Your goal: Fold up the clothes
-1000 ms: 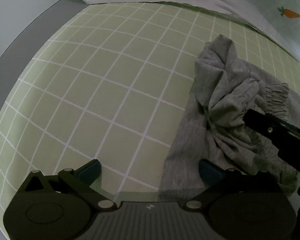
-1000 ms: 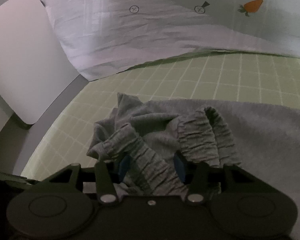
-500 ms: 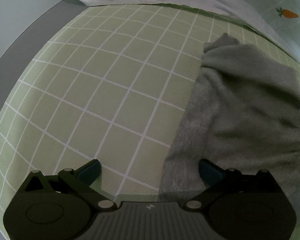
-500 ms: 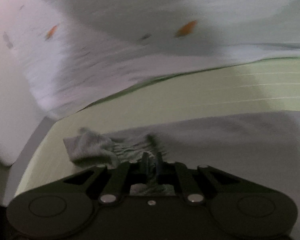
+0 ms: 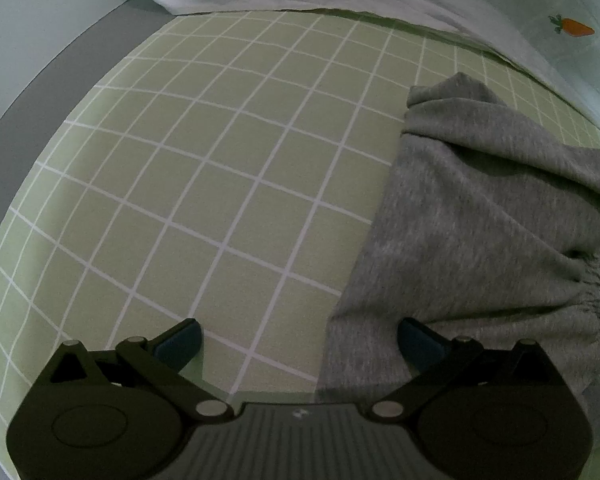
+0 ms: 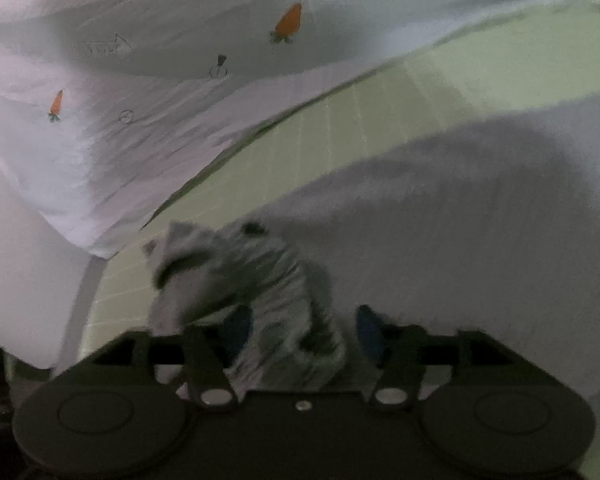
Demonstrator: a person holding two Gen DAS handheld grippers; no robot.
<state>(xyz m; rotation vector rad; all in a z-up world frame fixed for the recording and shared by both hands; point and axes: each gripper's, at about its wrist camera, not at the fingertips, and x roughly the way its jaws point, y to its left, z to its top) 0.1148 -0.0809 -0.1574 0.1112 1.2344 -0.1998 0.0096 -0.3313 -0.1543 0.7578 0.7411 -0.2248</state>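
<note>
While its jaws are opening, right hand-held gripper (image 6: 298,330) has gathered waistband (image 6: 272,300) between them, grip loosening. Left hand-held gripper (image 5: 298,338) wide, empty, straddling garment (image 5: 480,232) edge. Garment lies right on green checked bed sheet (image 5: 204,184); white cover (image 6: 140,128) far.

Our left tongs (image 5: 298,340) point steeply down, spread wide; our right tongs (image 6: 302,330) are opening, angled downward.
</note>
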